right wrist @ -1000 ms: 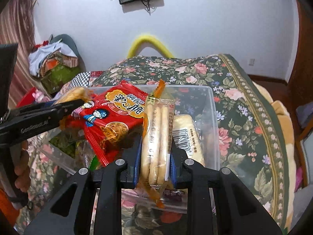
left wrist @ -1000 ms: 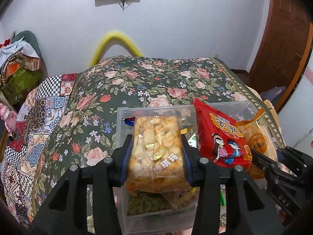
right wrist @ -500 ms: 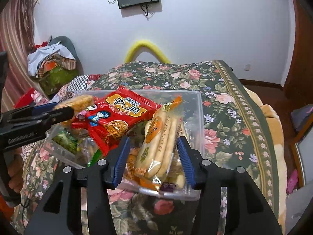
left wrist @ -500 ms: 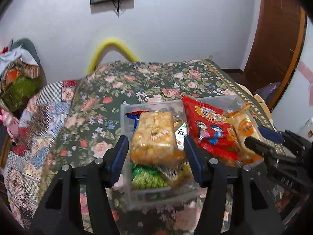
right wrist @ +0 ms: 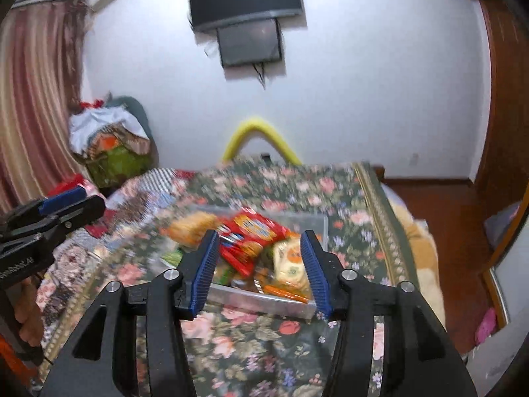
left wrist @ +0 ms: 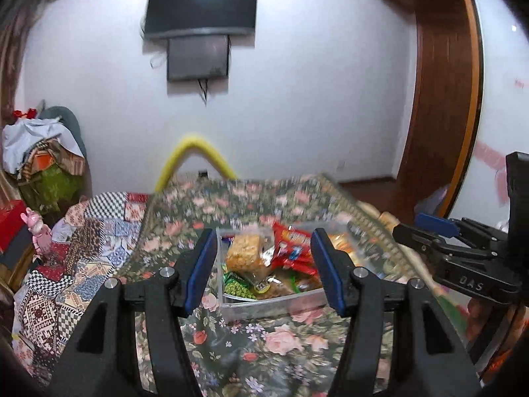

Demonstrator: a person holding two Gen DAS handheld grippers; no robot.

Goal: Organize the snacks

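A clear plastic bin full of snack packs sits on the floral bedspread. In it lie a yellow rice-cracker pack, a red cartoon pack and a green pea pack. My left gripper is open and empty, held back above the bin's near side. In the right wrist view the bin holds the red pack and an orange-printed biscuit pack. My right gripper is open and empty, also back from the bin.
The bed reaches to a white wall with a mounted TV. A yellow curved tube stands behind the bed. A patchwork quilt and a clothes pile lie left. A wooden door is right.
Both grippers let go of their snack packs into the bin, opened wide, and pulled back and up from it. The bin now looks smaller and farther.
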